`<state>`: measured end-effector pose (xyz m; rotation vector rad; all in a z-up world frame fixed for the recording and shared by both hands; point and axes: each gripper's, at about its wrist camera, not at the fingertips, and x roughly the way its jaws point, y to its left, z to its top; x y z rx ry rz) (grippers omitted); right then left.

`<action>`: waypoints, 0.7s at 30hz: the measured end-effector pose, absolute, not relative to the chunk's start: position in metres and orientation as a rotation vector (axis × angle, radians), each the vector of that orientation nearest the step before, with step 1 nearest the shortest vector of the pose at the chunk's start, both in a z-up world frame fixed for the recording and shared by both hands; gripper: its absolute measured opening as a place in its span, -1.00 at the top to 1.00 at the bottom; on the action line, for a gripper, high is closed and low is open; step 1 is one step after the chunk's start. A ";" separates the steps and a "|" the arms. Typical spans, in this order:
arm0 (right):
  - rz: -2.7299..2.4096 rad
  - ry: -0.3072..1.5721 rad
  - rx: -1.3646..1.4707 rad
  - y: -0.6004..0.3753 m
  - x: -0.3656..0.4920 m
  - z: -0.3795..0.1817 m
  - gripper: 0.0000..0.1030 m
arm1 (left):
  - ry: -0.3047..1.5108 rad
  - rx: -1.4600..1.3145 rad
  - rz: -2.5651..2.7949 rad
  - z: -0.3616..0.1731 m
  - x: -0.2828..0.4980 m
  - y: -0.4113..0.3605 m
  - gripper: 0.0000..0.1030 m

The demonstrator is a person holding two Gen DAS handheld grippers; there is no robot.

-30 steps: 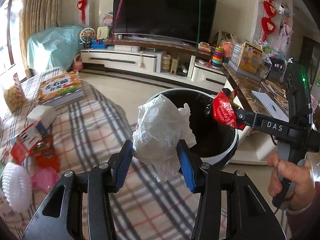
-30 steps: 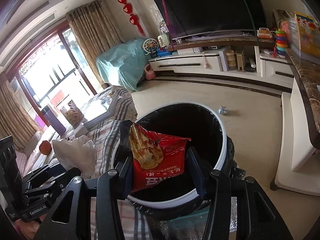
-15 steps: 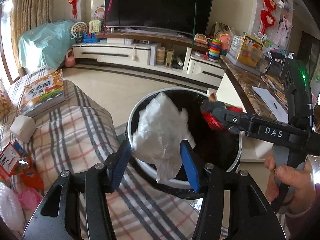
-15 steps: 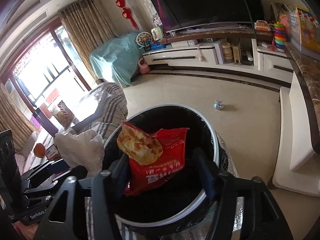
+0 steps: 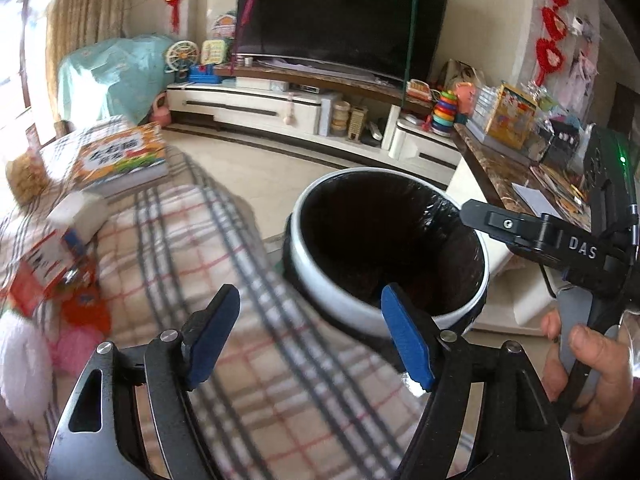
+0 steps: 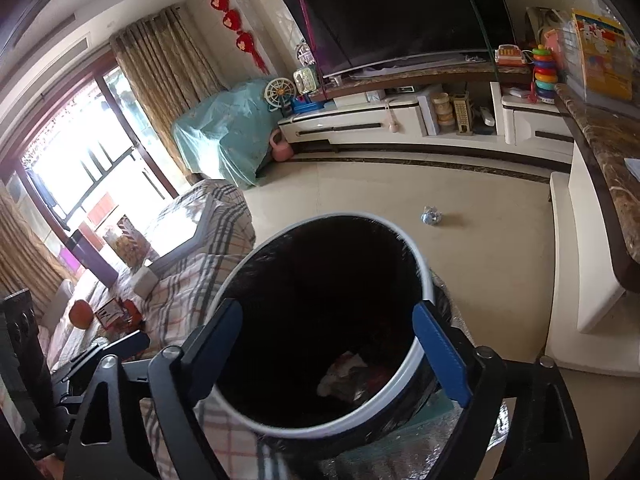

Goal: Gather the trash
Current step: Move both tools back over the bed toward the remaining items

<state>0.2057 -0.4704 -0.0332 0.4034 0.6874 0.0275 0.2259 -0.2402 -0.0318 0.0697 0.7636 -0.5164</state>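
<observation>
A home living room is shown. A large dark television [image 5: 340, 16] is set against the far wall on a long white media cabinet [image 5: 280, 108], whose shelves are crowded with toys, among them a rainbow ring stacker [image 5: 442, 114]. Red festive ornaments [image 6: 232, 24] are hung on the wall beside tall beige curtains [image 6: 160, 80], and a wide bright window [image 6: 68, 168] is seen at the far left. A piece of furniture under a pale green cover [image 6: 224, 132] is placed near the cabinet's left end. A plaid cloth [image 5: 208, 248] is spread over the near surface, where a colourful children's book [image 5: 120, 156] lies. The floor is laid in cream tiles [image 6: 380, 188].
</observation>
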 end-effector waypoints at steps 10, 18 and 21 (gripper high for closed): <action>0.120 0.663 0.382 -0.416 0.182 -0.032 -0.82 | 0.744 -0.021 -0.412 -0.038 0.191 -0.176 -0.47; 0.199 0.714 0.369 -0.369 0.178 -0.044 -0.82 | 0.745 -0.056 -0.349 -0.042 0.171 -0.135 -0.47; 0.228 0.731 0.358 -0.354 0.178 -0.049 -0.82 | 0.746 -0.073 -0.316 -0.043 0.165 -0.117 -0.47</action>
